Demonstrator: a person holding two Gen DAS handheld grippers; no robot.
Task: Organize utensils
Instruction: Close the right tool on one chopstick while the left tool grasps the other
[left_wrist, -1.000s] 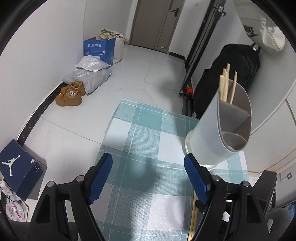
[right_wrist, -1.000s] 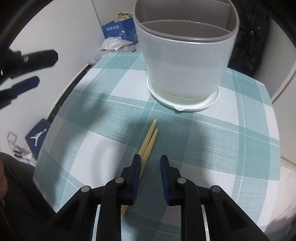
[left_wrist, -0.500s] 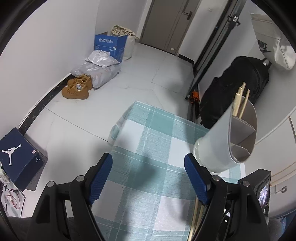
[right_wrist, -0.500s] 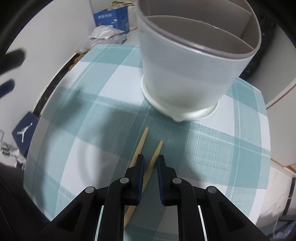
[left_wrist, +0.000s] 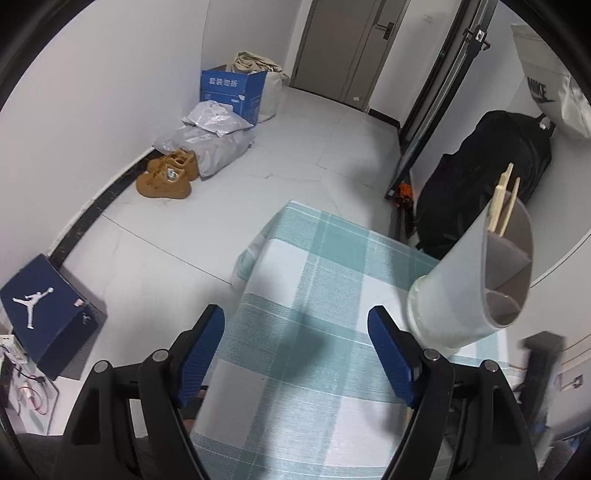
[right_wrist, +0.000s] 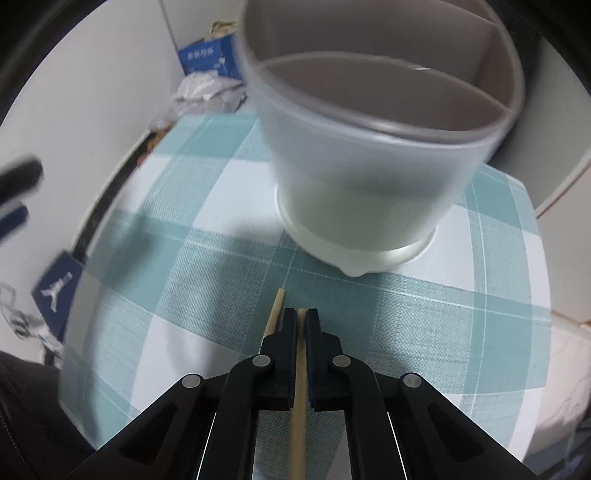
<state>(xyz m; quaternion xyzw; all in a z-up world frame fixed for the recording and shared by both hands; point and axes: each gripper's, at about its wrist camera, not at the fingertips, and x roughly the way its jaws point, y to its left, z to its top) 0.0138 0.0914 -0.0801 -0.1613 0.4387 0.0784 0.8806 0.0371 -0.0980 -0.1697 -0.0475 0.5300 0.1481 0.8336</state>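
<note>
A slim, pale wooden chopstick (right_wrist: 300, 373) lies pinched between the blue pads of the right gripper (right_wrist: 301, 321), its tip just showing past the fingertips; the jaws are drawn in tight on it, with only the stick's width between them; a second wooden chopstick (right_wrist: 274, 312) lies on the cloth just beside the left-hand finger, outside the grip. Such a stick looks light, stiff and smooth, so it is likely to pivot or slip if held near one end; a hold nearer the middle would probably carry it steadier, and it seems in no danger of breaking under the pads. Just ahead stands the round white plastic utensil holder with grey inner dividers (right_wrist: 373, 173), upright on its white drip saucer; in the left wrist view two or three more pale chopsticks (left_wrist: 503, 206) stand in its far compartment, while the nearer ones look empty. The left gripper (left_wrist: 297, 354) hangs with its jaws spread wide and nothing between them, over the near side of the table. The table wears a teal-and-white checked cloth (left_wrist: 317, 280), woven and likely grippy enough to stop sticks rolling; beyond it, pale floor tiles, tan shoes (left_wrist: 168, 177), a blue cardboard box (left_wrist: 231, 92), a dark blue shoebox (left_wrist: 44, 310), a black bag (left_wrist: 487, 173) and a grey door (left_wrist: 347, 48).
</note>
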